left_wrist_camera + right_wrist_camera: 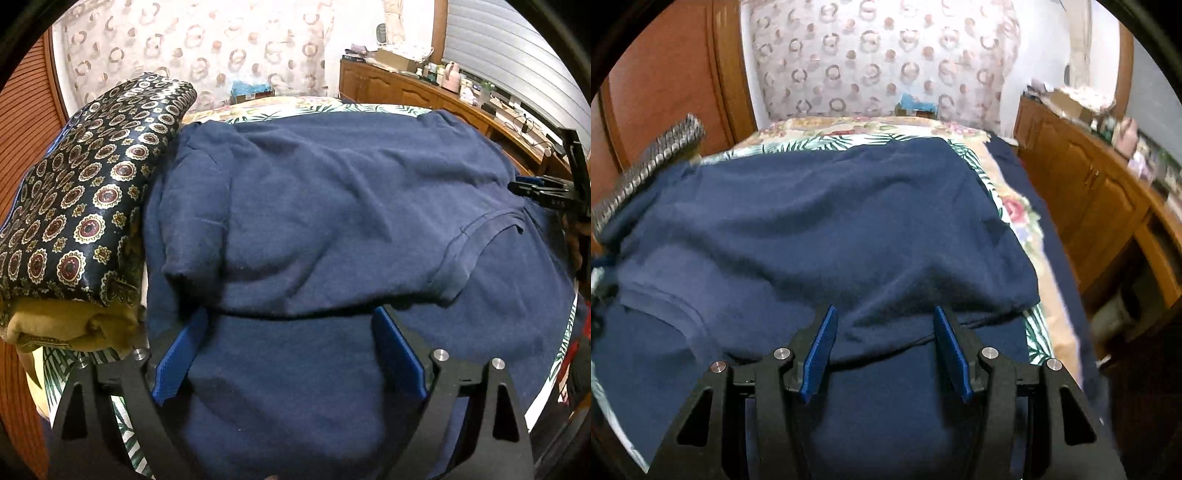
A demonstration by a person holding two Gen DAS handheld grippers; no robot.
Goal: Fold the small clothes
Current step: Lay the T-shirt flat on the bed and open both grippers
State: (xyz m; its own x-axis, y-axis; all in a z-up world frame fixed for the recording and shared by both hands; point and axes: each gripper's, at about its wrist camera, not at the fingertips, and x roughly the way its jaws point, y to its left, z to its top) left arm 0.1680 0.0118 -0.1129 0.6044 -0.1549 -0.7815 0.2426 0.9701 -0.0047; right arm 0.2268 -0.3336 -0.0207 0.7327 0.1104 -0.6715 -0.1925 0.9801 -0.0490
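A navy blue T-shirt (332, 221) lies spread on the bed, its far part folded back toward me over the near part; its neckline (476, 236) shows at the right. It also fills the right wrist view (831, 229). My left gripper (291, 317) is open, its blue fingers (181, 358) straddling the folded edge. My right gripper (884, 314) is open over the folded edge at the shirt's right side; it also shows at the right edge of the left wrist view (543, 192).
A stack of folded clothes, a dark medallion-print piece (85, 192) on a mustard one (74, 325), lies left of the shirt. The bed has a leaf-and-flower cover (1015, 210). A wooden sideboard (1089, 192) with clutter stands at the right, a patterned curtain (879, 59) behind.
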